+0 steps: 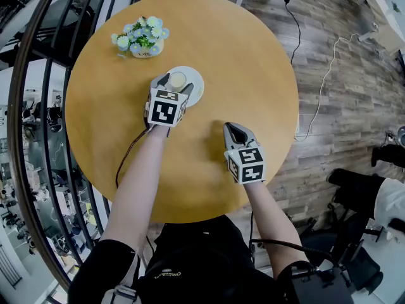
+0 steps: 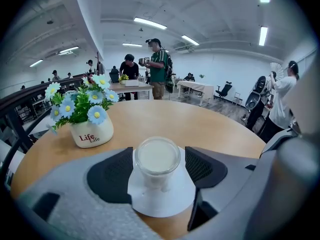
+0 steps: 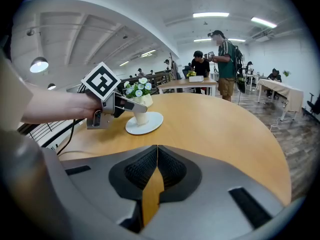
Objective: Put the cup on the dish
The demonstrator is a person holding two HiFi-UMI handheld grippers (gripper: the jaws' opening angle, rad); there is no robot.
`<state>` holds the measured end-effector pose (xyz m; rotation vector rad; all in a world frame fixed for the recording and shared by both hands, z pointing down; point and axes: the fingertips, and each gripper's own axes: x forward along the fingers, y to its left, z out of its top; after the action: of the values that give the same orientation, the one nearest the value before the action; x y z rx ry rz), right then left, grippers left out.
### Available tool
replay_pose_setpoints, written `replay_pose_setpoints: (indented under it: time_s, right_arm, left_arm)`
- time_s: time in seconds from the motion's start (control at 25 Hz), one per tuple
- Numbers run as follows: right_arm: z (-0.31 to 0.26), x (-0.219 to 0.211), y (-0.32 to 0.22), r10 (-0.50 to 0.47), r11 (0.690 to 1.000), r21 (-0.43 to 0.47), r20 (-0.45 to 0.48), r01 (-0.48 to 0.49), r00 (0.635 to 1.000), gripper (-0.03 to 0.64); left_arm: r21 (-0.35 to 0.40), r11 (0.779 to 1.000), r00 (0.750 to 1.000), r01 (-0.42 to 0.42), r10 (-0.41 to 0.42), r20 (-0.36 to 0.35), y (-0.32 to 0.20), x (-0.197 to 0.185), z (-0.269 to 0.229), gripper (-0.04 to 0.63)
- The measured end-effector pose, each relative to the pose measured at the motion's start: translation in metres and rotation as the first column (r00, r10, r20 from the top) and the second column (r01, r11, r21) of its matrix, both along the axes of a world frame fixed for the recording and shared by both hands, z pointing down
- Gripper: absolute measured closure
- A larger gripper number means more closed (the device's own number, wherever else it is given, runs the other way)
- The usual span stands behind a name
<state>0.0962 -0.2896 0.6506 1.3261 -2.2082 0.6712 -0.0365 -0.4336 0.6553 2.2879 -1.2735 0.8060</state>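
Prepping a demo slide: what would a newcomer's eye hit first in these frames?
The cup with white contents stands upright on the white dish near the middle of the round wooden table, the left gripper open around it, pads clear of it. Behind it sits the flower pot with blue and white blooms. The right gripper is shut over bare tabletop nearer the person.

The cup (image 2: 158, 156) stands on the dish (image 2: 160, 196), and the dish lies on the table (image 1: 253, 75). The left claw (image 1: 173, 81) has one jaw at each side of the cup. The flower pot (image 1: 142, 40) stands behind the dish, to its left. The right claw (image 1: 234, 130) is before the dish, to its right.
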Motion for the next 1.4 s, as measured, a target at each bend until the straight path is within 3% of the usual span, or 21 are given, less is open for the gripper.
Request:
replay_pose_setpoints:
  time_s: [0.84,1.0,1.4]
  right_arm:
    - [-0.027,0.000,0.025,-0.001,0.999,0.052,-0.004,0.001,1.000,0.612]
    - [-0.040,-0.003,0.023,-0.004,0.997,0.075,0.001,0.004,1.000,0.612]
    - [-0.104,-0.011,0.017,-0.018,0.983,0.180,0.000,0.018,1.000,0.612]
  left_arm:
    - [-0.002,1.000,1.000,0.021,-0.021,-0.002,0.041,-0.008,-0.021,0.281]
    - [0.022,0.999,1.000,0.029,-0.028,-0.013,0.053,-0.008,-0.036,0.350]
    - [0.113,0.992,0.991,0.049,-0.034,-0.129,0.082,0.005,-0.115,0.466]
